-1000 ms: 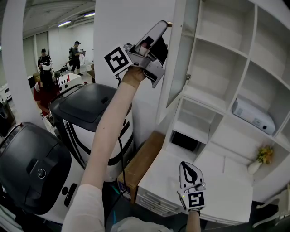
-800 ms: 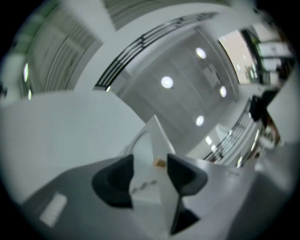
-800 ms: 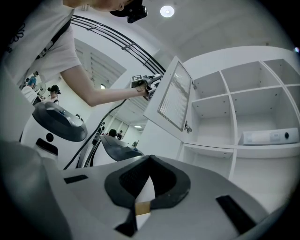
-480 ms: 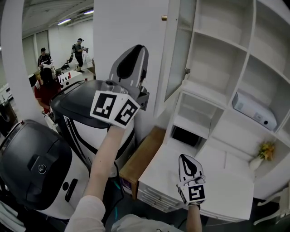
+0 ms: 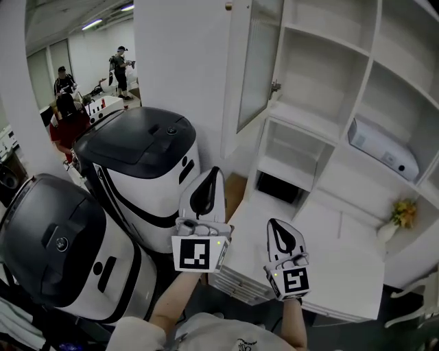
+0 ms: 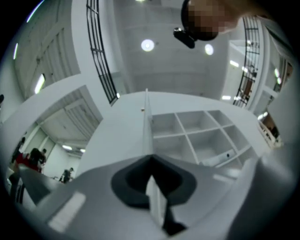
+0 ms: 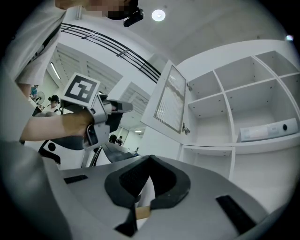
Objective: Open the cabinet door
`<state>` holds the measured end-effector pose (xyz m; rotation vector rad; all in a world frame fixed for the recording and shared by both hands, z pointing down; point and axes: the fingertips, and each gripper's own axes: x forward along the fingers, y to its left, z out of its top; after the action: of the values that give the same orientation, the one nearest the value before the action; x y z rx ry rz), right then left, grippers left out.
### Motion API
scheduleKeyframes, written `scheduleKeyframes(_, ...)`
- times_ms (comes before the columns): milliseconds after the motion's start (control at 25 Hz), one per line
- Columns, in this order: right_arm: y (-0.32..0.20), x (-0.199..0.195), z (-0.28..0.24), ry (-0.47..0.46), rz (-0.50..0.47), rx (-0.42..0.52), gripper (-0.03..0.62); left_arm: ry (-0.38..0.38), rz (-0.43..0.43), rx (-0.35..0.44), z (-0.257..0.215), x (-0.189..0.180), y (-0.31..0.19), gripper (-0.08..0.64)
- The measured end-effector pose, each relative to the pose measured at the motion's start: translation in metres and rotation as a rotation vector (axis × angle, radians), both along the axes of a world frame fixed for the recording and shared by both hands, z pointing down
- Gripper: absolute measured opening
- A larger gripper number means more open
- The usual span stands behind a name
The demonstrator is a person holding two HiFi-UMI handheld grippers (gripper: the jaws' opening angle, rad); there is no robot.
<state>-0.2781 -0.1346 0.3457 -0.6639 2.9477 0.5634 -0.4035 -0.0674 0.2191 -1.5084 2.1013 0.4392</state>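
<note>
The white cabinet door [image 5: 257,65] with a ribbed glass panel stands swung open from the shelf unit [image 5: 322,103]; its small knob [image 5: 228,5] shows at the door's top corner. My left gripper [image 5: 213,171] hangs low over the edge of the white counter [image 5: 343,274], far below the door, shut with nothing in it. In the left gripper view the door [image 6: 146,124] appears edge-on above the closed jaws. My right gripper [image 5: 275,223] sits beside it over the counter, shut and holding nothing. The right gripper view shows the door [image 7: 169,104] and the left gripper [image 7: 127,108].
Two large black-and-white machines [image 5: 140,161] [image 5: 55,247] stand at the left. A white projector [image 5: 383,151] lies on a shelf, and a small vase of flowers [image 5: 398,230] stands at the counter's right. People [image 5: 65,92] stand in the far room.
My left gripper has let go near the door's top knob, dropped down beside the right gripper, and closed its jaws. The door stays open. The right gripper has stayed put.
</note>
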Motion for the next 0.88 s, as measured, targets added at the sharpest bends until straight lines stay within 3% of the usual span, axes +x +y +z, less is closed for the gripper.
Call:
scheduleKeyframes(160,0.0,0.015,0.0,-0.005,0.007,-0.028,0.0,0.031,-0.018,-0.034,0.029,0.037,-0.01,0.005)
scheduleKeyframes(320,-0.005,0.042,0.001,-0.03,0.042,-0.048,0.0,0.041,0.019,-0.088,0.053,0.079,-0.029,0.005)
scheduleKeyframes(600,-0.028,0.118,0.0,-0.067,0.214,-0.069,0.0,0.104,0.173,-0.215,0.1,0.156,-0.064,0.005)
scheduleKeyframes(880,-0.048,0.205,0.012,-0.083,0.392,-0.077,0.0,0.071,0.332,-0.305,0.126,0.234,-0.1,0.005)
